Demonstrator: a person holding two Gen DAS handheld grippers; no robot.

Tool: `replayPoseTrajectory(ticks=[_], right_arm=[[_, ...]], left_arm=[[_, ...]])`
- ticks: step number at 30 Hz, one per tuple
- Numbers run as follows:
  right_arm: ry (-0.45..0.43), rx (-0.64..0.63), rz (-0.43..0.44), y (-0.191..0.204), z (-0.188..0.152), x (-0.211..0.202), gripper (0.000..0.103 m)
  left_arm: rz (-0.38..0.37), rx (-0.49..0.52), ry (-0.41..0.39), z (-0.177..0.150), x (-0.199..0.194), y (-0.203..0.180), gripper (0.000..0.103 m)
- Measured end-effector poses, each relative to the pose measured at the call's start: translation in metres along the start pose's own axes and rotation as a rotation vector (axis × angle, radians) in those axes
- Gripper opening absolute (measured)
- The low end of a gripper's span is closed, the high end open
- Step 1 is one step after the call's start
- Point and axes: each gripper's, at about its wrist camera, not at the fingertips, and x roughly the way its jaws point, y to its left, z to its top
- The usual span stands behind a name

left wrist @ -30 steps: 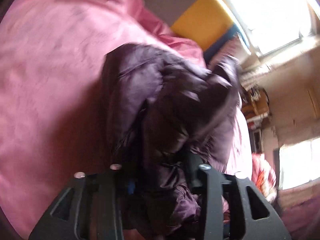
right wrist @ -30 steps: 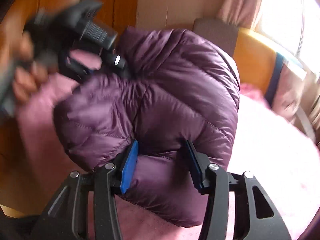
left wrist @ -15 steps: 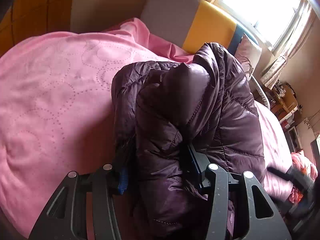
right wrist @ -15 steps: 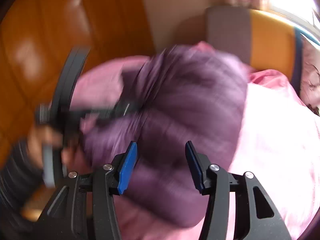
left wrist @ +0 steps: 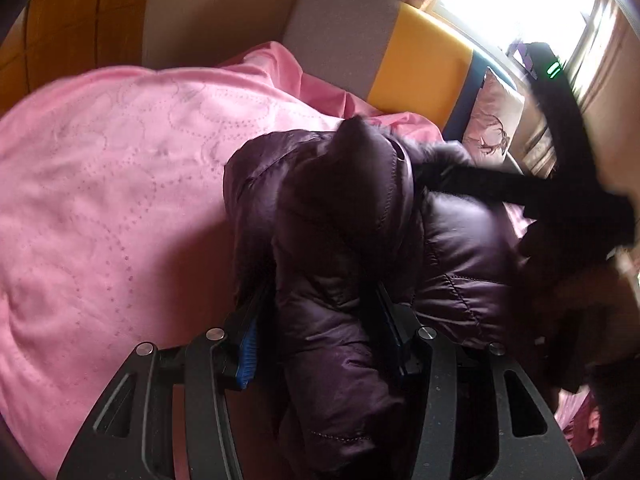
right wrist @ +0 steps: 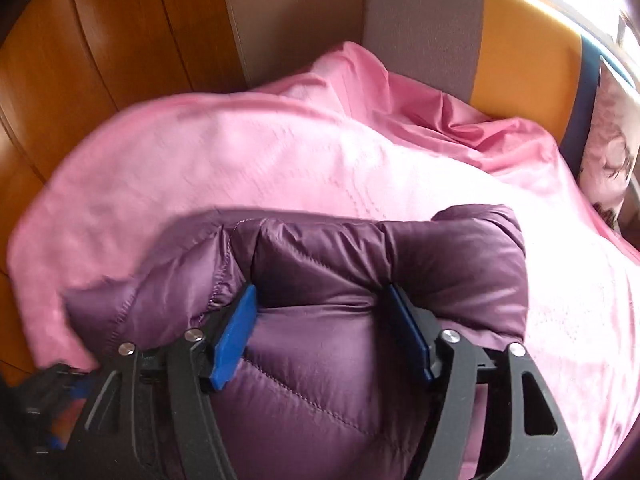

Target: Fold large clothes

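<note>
A dark purple puffer jacket [left wrist: 360,240] lies bunched on the pink bedspread [left wrist: 112,184]. My left gripper [left wrist: 320,332] is shut on a thick fold of it, which bulges between the pads. In the right wrist view my right gripper [right wrist: 324,328] is shut on another padded fold of the jacket [right wrist: 328,360], low over the bedspread [right wrist: 280,152]. The right gripper also shows in the left wrist view [left wrist: 560,184], blurred at the jacket's right side. Part of the left gripper [right wrist: 52,412] shows at the lower left of the right wrist view.
A grey, yellow and blue headboard [left wrist: 416,56] stands behind the bed, with a patterned pillow [left wrist: 492,128] against it. A wooden wardrobe [right wrist: 92,48] is at the left. A bright window [left wrist: 520,4] is at the upper right.
The jacket has come down from in the air onto the bedspread. Both grippers lowered with it, and the right one swung in close beside the left.
</note>
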Motion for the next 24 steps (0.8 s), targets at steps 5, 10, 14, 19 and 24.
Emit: replayPoseTrajectory(ticks=[5, 10, 14, 19, 24], right_arm=[[0.003, 0.008, -0.01, 0.016, -0.019, 0.023, 0.071], [-0.05, 0.098, 0.185, 0.01, -0.019, -0.009, 0.095], [-0.161, 0.198, 0.217, -0.027, -0.048, -0.056, 0.101], [-0.034, 0.346, 0.342, -0.072, -0.1, -0.039, 0.101], [0.035, 0.57, 0.679, -0.091, -0.137, 0.009, 0.101]], left_arm=[[-0.02, -0.01, 0.002, -0.006, 0.009, 0.008, 0.05], [-0.06, -0.052, 0.0, -0.011, 0.002, 0.017, 0.051], [-0.081, -0.085, -0.008, -0.015, -0.002, 0.024, 0.055], [-0.138, -0.134, -0.005, -0.022, -0.001, 0.037, 0.059], [-0.228, -0.227, 0.014, -0.032, 0.005, 0.052, 0.061]])
